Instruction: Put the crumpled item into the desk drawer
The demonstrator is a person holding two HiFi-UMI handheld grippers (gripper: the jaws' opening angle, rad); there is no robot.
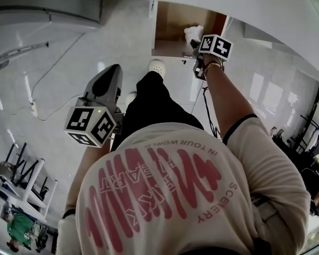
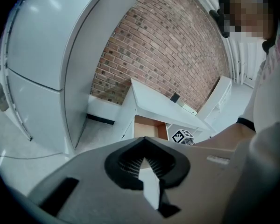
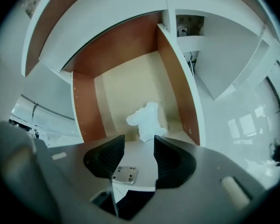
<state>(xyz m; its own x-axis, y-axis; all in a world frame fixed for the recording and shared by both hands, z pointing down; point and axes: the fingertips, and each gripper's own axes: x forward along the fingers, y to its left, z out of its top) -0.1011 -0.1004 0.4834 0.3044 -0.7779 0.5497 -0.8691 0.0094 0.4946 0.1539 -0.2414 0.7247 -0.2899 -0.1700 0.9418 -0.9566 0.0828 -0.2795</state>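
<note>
White wad (image 3: 147,121), paper I think, sits in the drawer (image 3: 130,78). Right hand-held gripper (image 3: 139,142) at the drawer's front, jaws apart, empty; left hand-held gripper (image 2: 143,147) closed, empty.

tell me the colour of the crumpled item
White crumpled item, clearest in the right gripper view.

The T-shirt (image 1: 191,217) carries red print, upside down in the head view: "IN TOUR WORLD" near its upper edge and "SCENERY" down its right side. The large red letters between them are too warped to read. Black-and-white square code patterns cover the cubes on the left gripper (image 1: 115,69) and the right gripper (image 1: 193,50).
</note>
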